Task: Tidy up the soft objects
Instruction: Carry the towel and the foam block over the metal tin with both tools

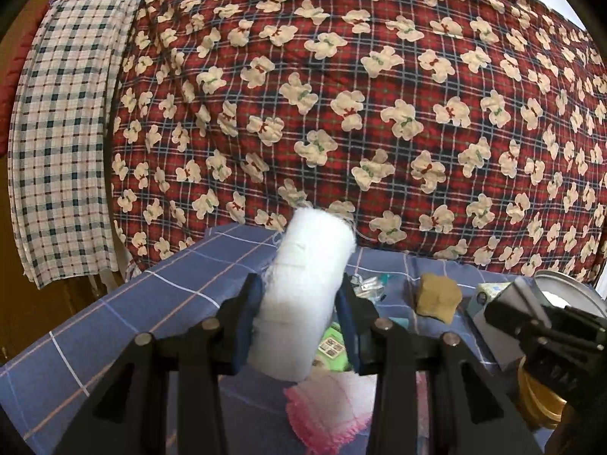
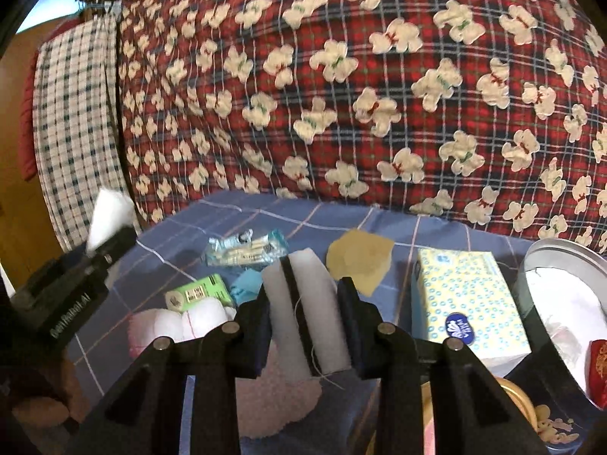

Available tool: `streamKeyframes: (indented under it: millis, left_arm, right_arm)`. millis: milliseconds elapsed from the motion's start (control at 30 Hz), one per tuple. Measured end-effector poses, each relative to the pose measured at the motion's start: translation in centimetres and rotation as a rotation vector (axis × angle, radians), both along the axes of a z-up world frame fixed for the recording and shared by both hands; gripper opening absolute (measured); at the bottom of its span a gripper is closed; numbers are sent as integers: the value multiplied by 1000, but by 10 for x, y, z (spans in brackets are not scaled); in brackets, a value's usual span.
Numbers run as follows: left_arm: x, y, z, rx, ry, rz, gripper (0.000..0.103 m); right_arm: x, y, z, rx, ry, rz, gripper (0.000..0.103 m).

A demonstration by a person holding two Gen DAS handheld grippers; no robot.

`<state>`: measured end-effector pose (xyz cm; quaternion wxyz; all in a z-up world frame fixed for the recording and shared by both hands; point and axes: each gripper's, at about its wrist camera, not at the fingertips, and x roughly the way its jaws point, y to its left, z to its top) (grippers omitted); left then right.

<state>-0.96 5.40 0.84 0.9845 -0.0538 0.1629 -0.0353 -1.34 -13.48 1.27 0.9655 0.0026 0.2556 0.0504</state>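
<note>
In the left wrist view, my left gripper [image 1: 299, 299] is shut on a white gauze roll [image 1: 307, 276], which stands upright between the blue pads and rises above the fingertips. My right gripper [image 2: 305, 303] is shut on a white folded pad [image 2: 326, 318] with a dark crease down its middle and a loose thread hanging from it. Both are held above the blue checked tablecloth [image 2: 182, 223]. The left gripper with its roll [image 2: 108, 212] shows at the left of the right wrist view. The right gripper's body [image 1: 531, 326] shows at the right of the left wrist view.
On the cloth lie a yellow sponge [image 2: 358, 261], a tissue box [image 2: 470, 303], an open round tin [image 2: 561, 261], a green packet [image 2: 201, 294], a clear blister pack [image 2: 246, 250], rolled pink-white towels [image 2: 178, 322] and a pink-edged cloth [image 1: 330, 409]. A red bear-print blanket [image 2: 341, 76] hangs behind.
</note>
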Motion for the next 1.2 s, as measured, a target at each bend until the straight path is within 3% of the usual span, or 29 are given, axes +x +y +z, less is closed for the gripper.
streamKeyframes:
  millis: [533, 1200]
  left_arm:
    - [-18, -45, -2, -26, 45, -53, 39]
    - [-46, -118, 9, 2, 24, -174, 39]
  right_arm:
    - [-33, -34, 7, -30, -69, -26, 35]
    - [-64, -103, 19, -32, -141, -140, 35]
